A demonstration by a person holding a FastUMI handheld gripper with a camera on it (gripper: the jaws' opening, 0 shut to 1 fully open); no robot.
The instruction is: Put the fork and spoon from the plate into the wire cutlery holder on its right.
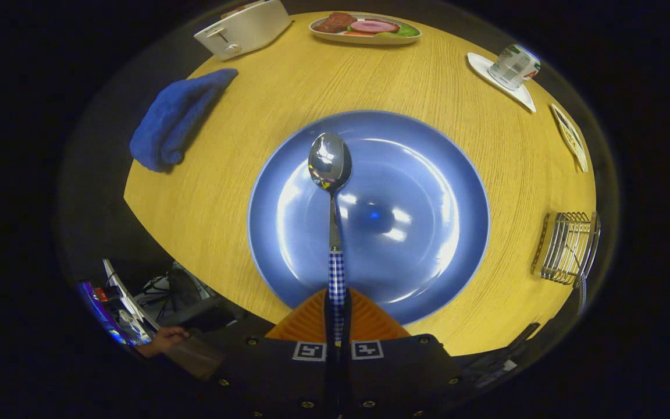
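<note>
So the hand-held gripper (338, 308) has its fingers closed tight on the checkered handle of the spoon (331, 166), one finger on each side. The spoon sticks straight out ahead of the fingers with its shiny bowl up over the blue plate (428, 174). Can't tell whether the bowl touches the plate or sits above it. The plate looks bare apart from glare.

The wire cutlery holder (567, 247) sits off to the right of the plate on the round wooden tabletop (224, 192), well apart from the spoon. There's a checkered handle (581, 291) poking out at the near side of the holder, looks like the same pattern as the spoon's, but I can't make out what utensil it belongs to.

Other stuff on the tabletop: a crumpled blue towel (175, 119) to the left beyond the plate, a white toaster (245, 28) at the far left, a dish of food (365, 28) at the far side, and a can lying on a small white plate (512, 70) at the far right. Someone's hand (163, 340) shows below the tabletop edge, left of the gripper.
</note>
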